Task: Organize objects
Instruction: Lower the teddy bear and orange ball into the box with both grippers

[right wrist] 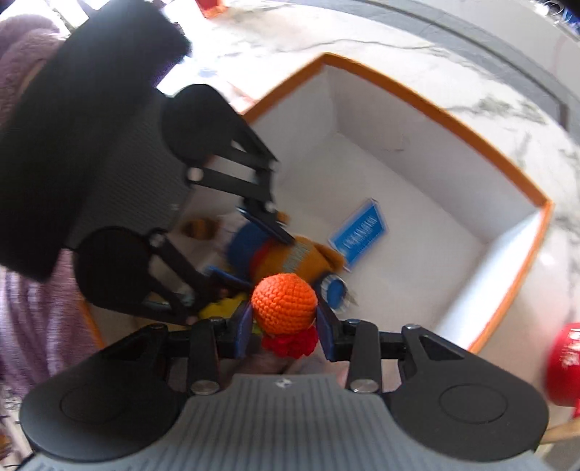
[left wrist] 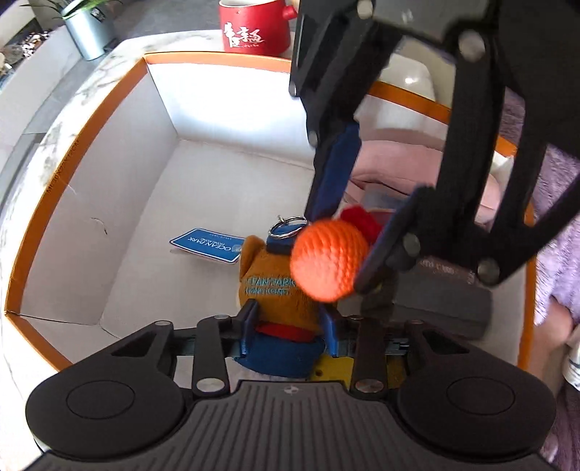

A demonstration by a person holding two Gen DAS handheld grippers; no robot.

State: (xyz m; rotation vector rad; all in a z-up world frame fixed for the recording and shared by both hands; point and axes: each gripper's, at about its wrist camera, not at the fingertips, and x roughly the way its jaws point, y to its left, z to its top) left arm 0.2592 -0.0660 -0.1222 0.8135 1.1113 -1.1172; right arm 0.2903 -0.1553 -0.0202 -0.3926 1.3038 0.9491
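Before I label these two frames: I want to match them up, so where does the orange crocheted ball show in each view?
Left wrist view: orange crocheted ball right of centre, between the right gripper's fingers, above the plush toy.
Right wrist view: ball low centre, between that gripper's own blue pads.
Shared landmark: the blue tag on the box floor.

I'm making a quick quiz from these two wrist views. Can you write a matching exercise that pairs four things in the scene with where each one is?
Things:
1. crocheted orange ball
2. brown plush toy
3. blue tag
4. red mug

Places:
A. flat on the floor of the box
B. on the marble top, outside the box
C. between the right gripper fingers
D. between the left gripper fingers

Pairs: 1-C, 2-D, 3-A, 4-B
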